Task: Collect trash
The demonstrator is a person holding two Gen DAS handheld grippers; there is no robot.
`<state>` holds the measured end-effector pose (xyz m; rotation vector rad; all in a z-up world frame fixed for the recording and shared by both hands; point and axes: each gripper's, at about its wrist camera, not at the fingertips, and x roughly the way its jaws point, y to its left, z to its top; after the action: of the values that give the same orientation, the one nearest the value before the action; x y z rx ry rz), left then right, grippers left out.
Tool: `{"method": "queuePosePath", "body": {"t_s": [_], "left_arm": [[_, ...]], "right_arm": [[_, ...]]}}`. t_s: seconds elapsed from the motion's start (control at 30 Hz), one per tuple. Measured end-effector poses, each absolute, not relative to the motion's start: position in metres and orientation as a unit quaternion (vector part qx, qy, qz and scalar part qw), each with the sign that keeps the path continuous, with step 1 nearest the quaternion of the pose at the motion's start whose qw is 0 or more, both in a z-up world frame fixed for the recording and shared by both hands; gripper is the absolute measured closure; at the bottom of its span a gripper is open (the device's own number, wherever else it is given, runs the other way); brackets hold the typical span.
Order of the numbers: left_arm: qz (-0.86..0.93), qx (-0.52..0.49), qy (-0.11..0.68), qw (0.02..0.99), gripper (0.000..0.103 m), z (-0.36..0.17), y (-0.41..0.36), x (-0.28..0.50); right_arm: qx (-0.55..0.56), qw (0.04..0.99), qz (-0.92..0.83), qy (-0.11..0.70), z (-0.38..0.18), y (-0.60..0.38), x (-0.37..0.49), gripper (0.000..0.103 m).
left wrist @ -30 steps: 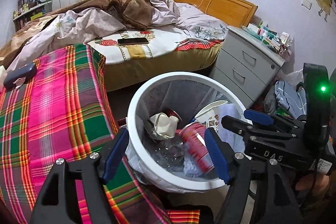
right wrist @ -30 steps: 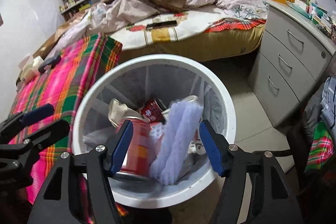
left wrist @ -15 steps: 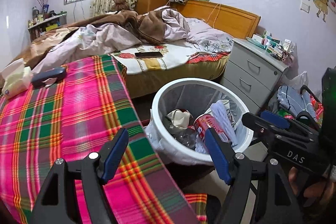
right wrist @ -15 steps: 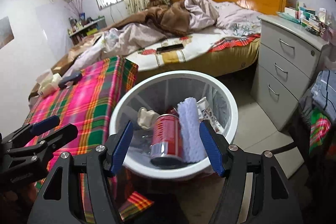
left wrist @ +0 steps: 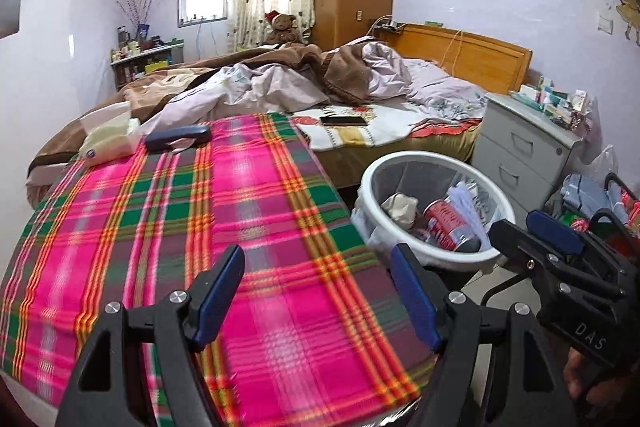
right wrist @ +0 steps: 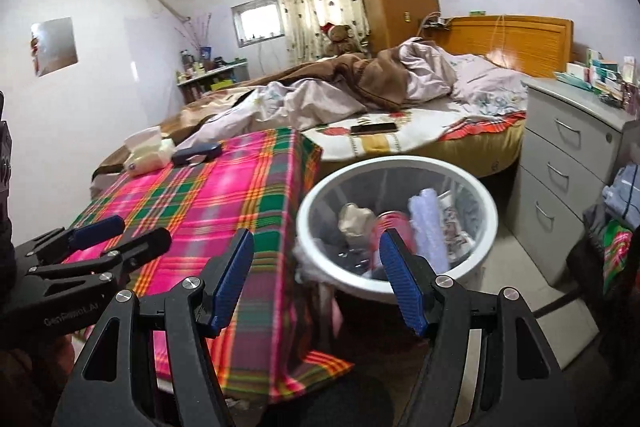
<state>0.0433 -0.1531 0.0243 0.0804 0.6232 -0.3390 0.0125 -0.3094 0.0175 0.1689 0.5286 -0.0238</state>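
Here, you held two grippers, both empty. Your left gripper [left wrist: 318,297] had its blue-padded fingers [left wrist: 218,293] spread wide over the plaid cloth [left wrist: 172,227], with nothing between them. Your right gripper [right wrist: 316,283] was likewise spread and held nothing; one blue pad hung over the cloth's edge, the other in front of the bin rim.

There was one white trash bin [right wrist: 490,201], standing on the floor just beside the cloth-covered surface, between it and the grey drawer unit [right wrist: 568,167]. Inside it you could count one red can [left wrist: 446,227], one crumpled beige wad [left wrist: 400,209], one roll of pale ribbed foam [right wrist: 428,227] and some printed paper; the deeper litter was too jumbled to count.

On the plaid cloth lay two things at its far end: one tissue pack [left wrist: 110,141] and one dark blue case [left wrist: 178,139]. One black phone [left wrist: 344,120] lay on the bed beyond, and one teddy bear [left wrist: 282,27] sat by the curtain.

The left view alone showed the can's whole red side and a bit of your hand under the right gripper. The right view alone showed the cloth hanging down over the surface's side, and three drawers on the grey unit where the left view showed two.
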Motion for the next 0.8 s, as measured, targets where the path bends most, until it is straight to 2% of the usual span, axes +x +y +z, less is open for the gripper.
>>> {"method": "queuePosePath", "body": {"t_s": [0.8], "left_arm": [[-0.117, 0.026, 0.292, 0.949, 0.026, 0.010, -0.128, 0.019]], "right_arm": [[0.076, 0.964, 0.001, 0.253, 0.006, -0.285, -0.001, 0.036]]}}
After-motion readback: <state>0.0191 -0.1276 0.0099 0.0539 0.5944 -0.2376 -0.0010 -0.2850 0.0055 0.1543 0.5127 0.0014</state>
